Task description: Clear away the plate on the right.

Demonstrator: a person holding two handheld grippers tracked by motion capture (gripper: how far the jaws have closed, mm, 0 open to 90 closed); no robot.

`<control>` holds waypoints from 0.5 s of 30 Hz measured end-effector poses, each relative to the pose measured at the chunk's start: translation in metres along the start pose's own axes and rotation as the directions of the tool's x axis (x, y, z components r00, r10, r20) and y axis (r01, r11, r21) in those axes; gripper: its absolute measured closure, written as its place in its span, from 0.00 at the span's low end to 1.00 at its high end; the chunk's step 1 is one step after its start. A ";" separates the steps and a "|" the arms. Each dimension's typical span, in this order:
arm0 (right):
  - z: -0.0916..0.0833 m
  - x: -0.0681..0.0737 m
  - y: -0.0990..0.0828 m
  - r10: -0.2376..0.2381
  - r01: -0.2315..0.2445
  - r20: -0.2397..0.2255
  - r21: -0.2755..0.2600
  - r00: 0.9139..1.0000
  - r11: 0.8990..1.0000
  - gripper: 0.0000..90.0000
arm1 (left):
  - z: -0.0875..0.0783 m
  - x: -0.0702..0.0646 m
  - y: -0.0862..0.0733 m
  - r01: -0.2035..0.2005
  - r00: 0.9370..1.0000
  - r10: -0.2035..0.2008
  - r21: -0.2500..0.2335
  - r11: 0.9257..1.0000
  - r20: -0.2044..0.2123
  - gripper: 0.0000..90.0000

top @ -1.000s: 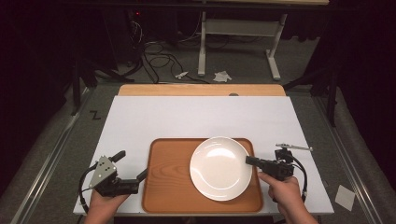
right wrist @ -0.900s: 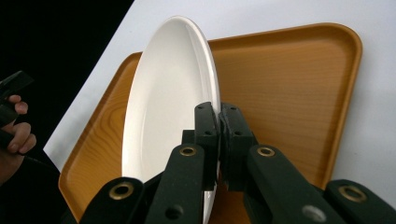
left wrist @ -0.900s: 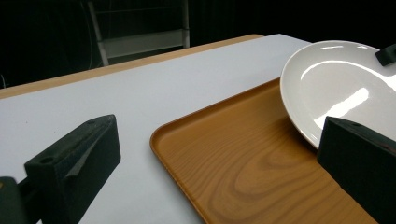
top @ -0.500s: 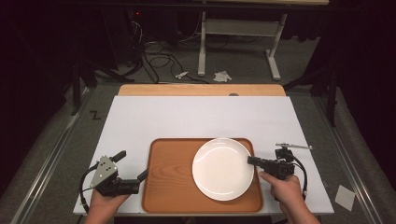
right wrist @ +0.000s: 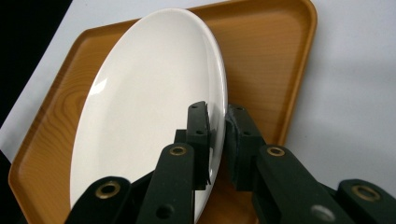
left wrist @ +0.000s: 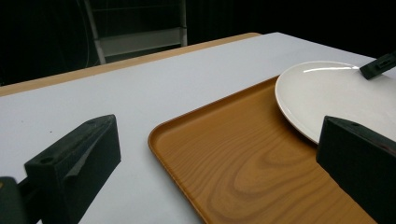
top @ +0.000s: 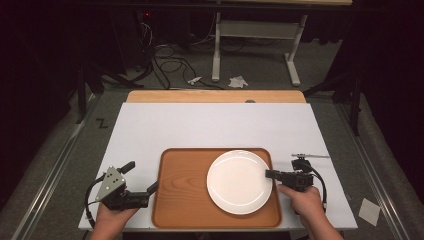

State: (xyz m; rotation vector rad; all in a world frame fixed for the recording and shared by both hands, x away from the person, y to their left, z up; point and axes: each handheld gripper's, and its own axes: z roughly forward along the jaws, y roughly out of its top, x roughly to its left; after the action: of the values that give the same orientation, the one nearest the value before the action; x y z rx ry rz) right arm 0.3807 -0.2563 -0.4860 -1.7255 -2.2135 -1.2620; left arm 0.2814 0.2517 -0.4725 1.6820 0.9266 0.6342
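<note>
A white plate (top: pixel 240 182) lies on the right half of a brown wooden tray (top: pixel 180 200) near the table's front edge. My right gripper (top: pixel 267 174) reaches in from the right at the plate's right rim. In the right gripper view the plate (right wrist: pixel 149 102) has its rim between the two jaws of the right gripper (right wrist: pixel 217 121), which have just been opening; a thin dark gap shows beside the rim. My left gripper (top: pixel 141 175) stands open at the tray's left edge with nothing in it. The left gripper view has the tray (left wrist: pixel 233 158) and plate (left wrist: pixel 336 93) beyond its wide jaws.
The tray sits on a white board (top: pixel 215 125) that covers a wooden table (top: pixel 215 96). A small metal piece (top: pixel 310 156) lies on the board behind the right hand. Cables and a desk frame (top: pixel 255 45) stand on the floor beyond the table.
The plate has slid a little to the right on the tray with the right gripper at its rim. The left gripper has stayed where it was.
</note>
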 end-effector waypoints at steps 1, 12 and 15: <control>0.001 -0.001 0.000 0.000 0.000 0.009 0.012 1.000 1.000 0.92 | 0.000 0.000 0.000 0.002 1.000 -0.002 0.001 1.000 0.000 0.00; 0.006 0.001 -0.001 -0.022 0.019 0.073 0.043 0.997 0.999 0.89 | 0.001 0.000 0.000 -0.002 1.000 0.002 0.009 1.000 0.004 0.01; 0.007 0.002 -0.001 -0.033 0.028 0.091 0.053 0.995 0.998 0.88 | 0.001 0.000 0.000 -0.001 1.000 0.001 0.009 1.000 0.004 0.01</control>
State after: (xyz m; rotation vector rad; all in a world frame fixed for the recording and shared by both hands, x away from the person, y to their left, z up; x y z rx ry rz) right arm 0.3821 -0.2503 -0.4904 -1.7720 -2.3099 -1.1420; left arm 0.2819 0.2511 -0.4731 1.6914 0.9272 0.6279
